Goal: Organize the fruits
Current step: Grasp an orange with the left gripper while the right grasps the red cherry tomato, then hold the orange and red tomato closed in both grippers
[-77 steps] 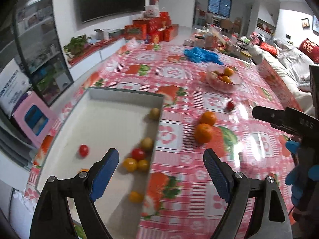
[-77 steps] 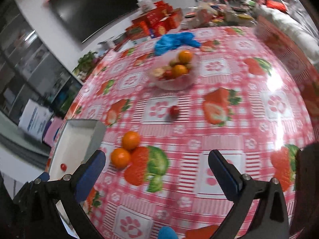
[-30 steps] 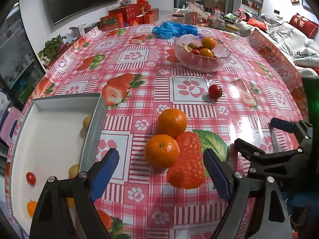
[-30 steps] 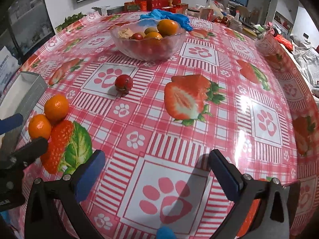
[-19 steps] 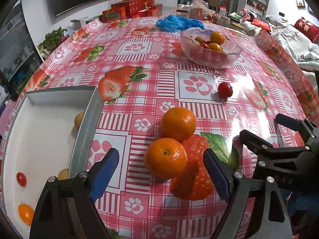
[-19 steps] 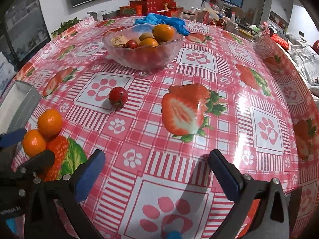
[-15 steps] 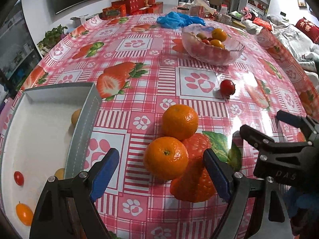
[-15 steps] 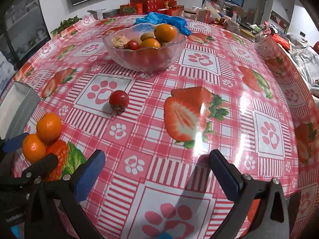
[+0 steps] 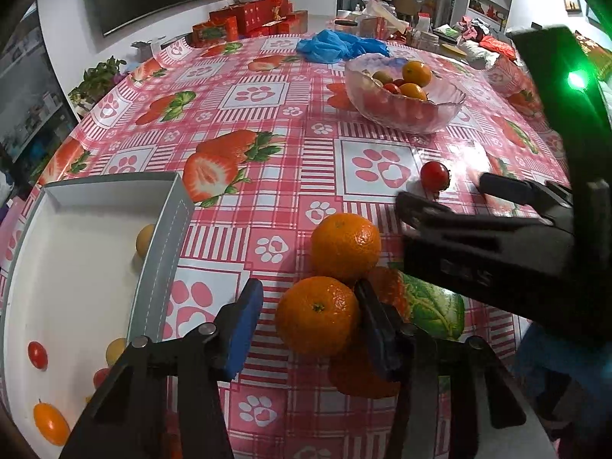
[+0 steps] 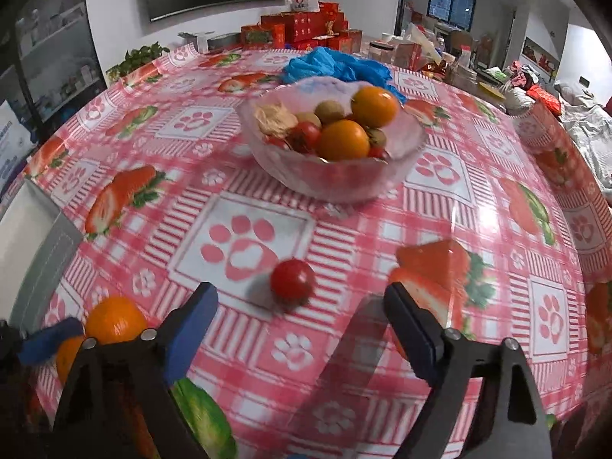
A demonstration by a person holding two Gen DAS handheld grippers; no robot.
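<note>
Two oranges lie together on the strawberry-print tablecloth. My left gripper (image 9: 310, 325) has its jaws around the nearer orange (image 9: 317, 315) and they are closing. The right pad (image 9: 373, 325) touches the orange; a small gap shows at the left pad (image 9: 246, 325). The second orange (image 9: 346, 246) lies just beyond. My right gripper (image 10: 300, 317) is closing with a red cherry tomato (image 10: 292, 279) just ahead between its fingertips, untouched. The left wrist view shows that gripper (image 9: 441, 191) beside the tomato (image 9: 434, 176).
A grey-walled white tray (image 9: 168, 237) at the left holds several small red and yellow fruits. A glass bowl (image 10: 332, 179) with oranges, tomatoes and kiwis stands farther back. Blue plastic gloves (image 10: 336, 65) and red boxes (image 10: 302, 30) lie at the far edge.
The left jaws have narrowed around the nearer orange. The right gripper has moved forward to the cherry tomato, and its jaws have drawn in a little.
</note>
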